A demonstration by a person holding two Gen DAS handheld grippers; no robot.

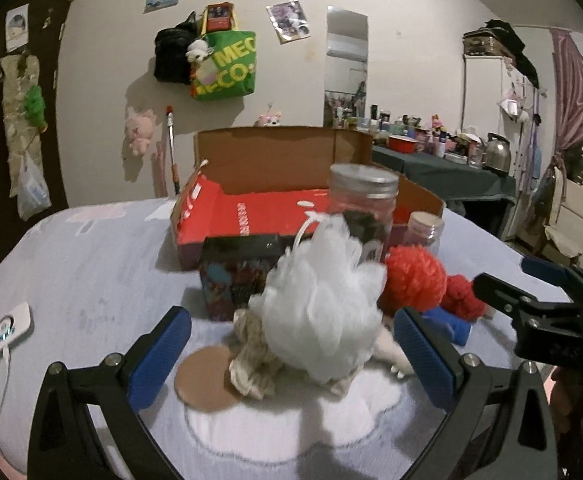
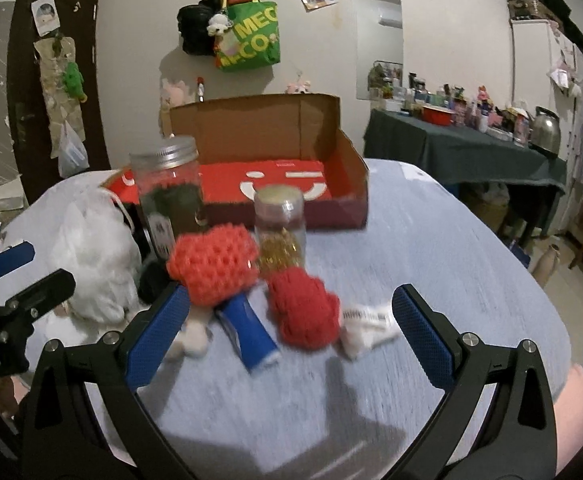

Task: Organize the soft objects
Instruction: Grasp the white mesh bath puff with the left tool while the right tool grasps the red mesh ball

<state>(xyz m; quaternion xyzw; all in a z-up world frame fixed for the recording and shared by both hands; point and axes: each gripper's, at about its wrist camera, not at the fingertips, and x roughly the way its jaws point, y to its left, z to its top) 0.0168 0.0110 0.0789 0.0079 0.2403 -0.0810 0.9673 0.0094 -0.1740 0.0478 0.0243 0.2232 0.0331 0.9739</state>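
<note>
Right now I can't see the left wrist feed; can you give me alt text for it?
The open left claw frames a white mesh pouf on a pale blue cloth. A beige yarn bundle and brown disc lie beside the pouf. Behind stand a dark box, two jars, red knit balls and an open red carton.

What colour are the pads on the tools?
Blue pads; clearest in the right wrist view.
</note>
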